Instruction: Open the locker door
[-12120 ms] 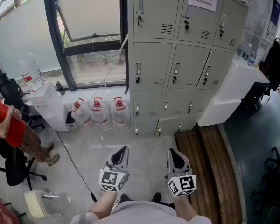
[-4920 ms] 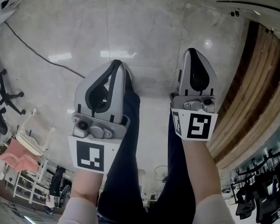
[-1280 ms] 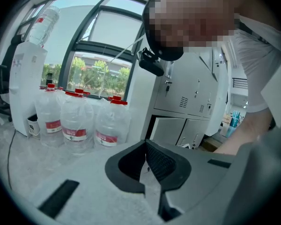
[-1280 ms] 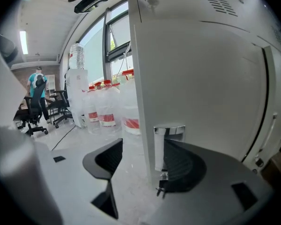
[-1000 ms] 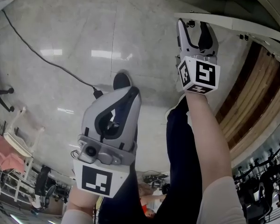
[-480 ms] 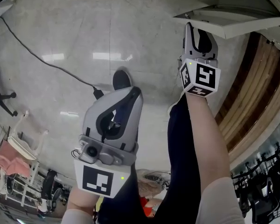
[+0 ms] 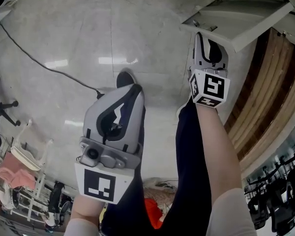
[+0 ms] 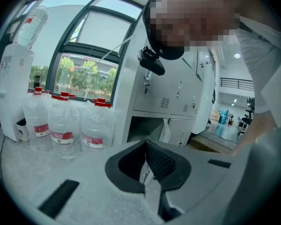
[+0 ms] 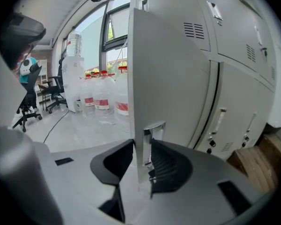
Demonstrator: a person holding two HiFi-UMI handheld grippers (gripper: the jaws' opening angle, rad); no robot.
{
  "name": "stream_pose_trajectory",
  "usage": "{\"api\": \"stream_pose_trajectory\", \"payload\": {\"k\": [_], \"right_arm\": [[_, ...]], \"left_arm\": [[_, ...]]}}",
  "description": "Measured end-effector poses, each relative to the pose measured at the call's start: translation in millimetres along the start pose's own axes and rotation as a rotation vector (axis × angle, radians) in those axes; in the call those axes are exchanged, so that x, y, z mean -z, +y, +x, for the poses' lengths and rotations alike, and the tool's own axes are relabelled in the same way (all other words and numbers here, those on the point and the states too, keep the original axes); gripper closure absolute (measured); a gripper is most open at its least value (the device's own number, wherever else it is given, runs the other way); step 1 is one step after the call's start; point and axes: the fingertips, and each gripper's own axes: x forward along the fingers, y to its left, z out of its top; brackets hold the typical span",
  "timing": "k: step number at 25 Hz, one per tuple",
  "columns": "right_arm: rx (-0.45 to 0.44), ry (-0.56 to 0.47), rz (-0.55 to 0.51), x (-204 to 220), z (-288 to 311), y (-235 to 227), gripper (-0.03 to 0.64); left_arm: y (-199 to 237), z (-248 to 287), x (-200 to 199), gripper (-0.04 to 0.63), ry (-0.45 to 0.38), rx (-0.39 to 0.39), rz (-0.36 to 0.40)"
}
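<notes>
In the right gripper view the grey locker door point(image 9: 171, 74) stands swung out edge-on, and its chrome handle point(image 9: 153, 129) sits between the jaws. My right gripper point(image 9: 142, 143) is shut on the door's edge at that handle. From the head view the same door point(image 7: 246, 21) juts out over the floor, with the right gripper point(image 7: 202, 35) at its free edge. My left gripper point(image 7: 136, 88) hangs lower left, shut and holding nothing. The left gripper view looks past the shut left gripper point(image 8: 145, 143) at the open bottom compartment point(image 8: 147, 125) of the locker.
Several water bottles point(image 8: 61, 125) stand by the window left of the lockers, next to a dispenser point(image 9: 73, 81). A black cable point(image 7: 49, 68) crosses the tiled floor. A wooden platform point(image 7: 260, 97) lies to the right. Office chairs point(image 9: 30, 95) stand at the far left. Closed locker doors point(image 9: 234, 55) fill the right.
The locker door has swung out from nearly closed to well open, with the right gripper at its edge moving back with it. The left gripper has hardly moved.
</notes>
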Motion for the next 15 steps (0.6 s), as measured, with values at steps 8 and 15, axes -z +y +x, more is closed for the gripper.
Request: {"api": "stream_pose_trajectory", "payload": {"k": [8, 15], "right_arm": [[0.038, 0.036, 0.000, 23, -34, -24, 0.518], [0.078, 0.060, 0.013, 39, -60, -52, 0.517]], "left_arm": [[-28, 9, 0, 0.586, 0.008, 0.039, 0.012], [-58, 20, -3, 0.586, 0.017, 0.090, 0.032]]}}
